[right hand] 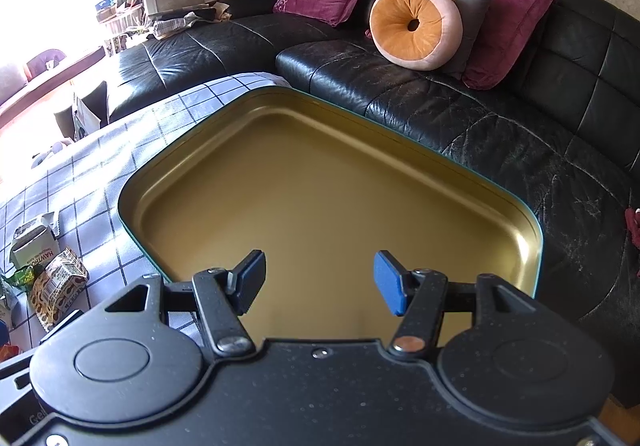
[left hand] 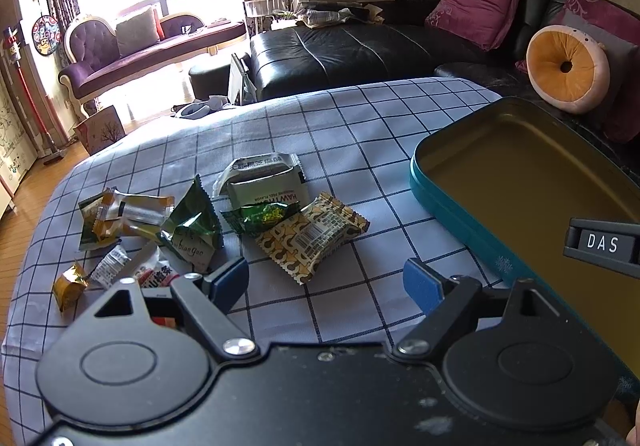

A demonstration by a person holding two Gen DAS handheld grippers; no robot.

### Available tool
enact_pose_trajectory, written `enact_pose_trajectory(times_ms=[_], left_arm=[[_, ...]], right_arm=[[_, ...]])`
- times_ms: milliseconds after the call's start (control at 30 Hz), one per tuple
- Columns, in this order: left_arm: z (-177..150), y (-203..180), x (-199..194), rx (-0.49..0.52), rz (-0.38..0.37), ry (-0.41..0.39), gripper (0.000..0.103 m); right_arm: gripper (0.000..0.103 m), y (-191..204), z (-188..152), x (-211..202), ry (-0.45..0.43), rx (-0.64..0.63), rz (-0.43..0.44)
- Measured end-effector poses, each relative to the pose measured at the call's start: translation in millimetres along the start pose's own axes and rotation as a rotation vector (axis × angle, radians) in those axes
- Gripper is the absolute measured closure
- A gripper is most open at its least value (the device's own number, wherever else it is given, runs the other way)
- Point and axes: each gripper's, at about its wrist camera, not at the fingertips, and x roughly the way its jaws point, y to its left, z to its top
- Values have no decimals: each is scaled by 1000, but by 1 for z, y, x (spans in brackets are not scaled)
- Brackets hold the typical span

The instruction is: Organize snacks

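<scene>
Left gripper: your jaws stand wide apart with nothing between them — blue pads hang over bare checked cloth, just short of the snack pile.
Right gripper: your jaws are spread apart too, holding nothing; they hover over the near part of the tin's gold floor.
Tin: teal outside, gold inside, shallow, lying flat on the tablecloth at the sofa side of the table. No snack shows inside it in either view.
Snack pile: all packets lie on the cloth to the left of the tin, apart from its wall.
Brown patterned packet: the packet nearest the tin, barcode side up, lying flat.
Hawthorn packet: pale grey-green, behind the brown one as you look from the left wrist, its print upside down to you.
Green packets: one stands tented just left of the Hawthorn packet; a smaller glossy one overlaps the brown packet's far edge.
Orange-ended packets: farther left of the tin, heaped together.
Small gold sweet: farthest from the tin, at the pile's near left edge.
Sofa: black leather, directly behind the tin.
</scene>
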Motion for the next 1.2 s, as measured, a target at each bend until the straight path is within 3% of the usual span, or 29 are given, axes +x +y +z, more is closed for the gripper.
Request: enact_pose_trajectory(times_ms=[1200], left_arm=[[2, 2, 2, -13, -26, 21, 15]], right_arm=[[40, 0, -1, 2, 10, -5, -3]])
